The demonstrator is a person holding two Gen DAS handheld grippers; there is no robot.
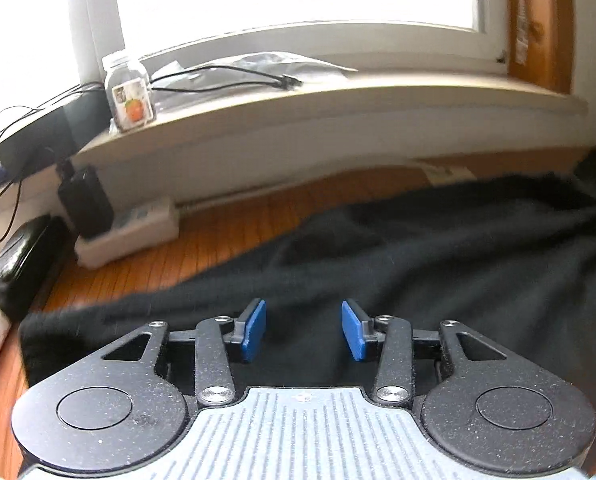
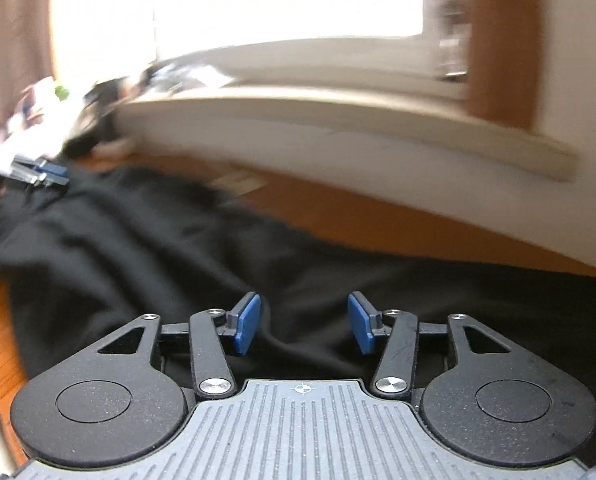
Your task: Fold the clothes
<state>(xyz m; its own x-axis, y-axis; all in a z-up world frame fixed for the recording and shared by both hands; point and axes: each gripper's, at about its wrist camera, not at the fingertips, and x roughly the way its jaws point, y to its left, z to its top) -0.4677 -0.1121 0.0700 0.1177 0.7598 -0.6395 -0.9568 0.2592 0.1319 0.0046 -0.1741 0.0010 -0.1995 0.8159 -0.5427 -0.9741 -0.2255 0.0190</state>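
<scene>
Both the left gripper (image 1: 304, 330) and right gripper (image 2: 304, 324) stand half open, holding nothing. The black garment (image 1: 438, 248) lies spread directly beneath and ahead of both, filling each frame's lower half.

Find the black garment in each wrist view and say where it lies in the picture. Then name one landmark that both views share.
Left wrist view: the black garment fills the lower right, spread on the wooden floor.
Right wrist view: the garment runs across the middle from left to right, blurred.
Shared landmark: the window sill along the top of both.
</scene>
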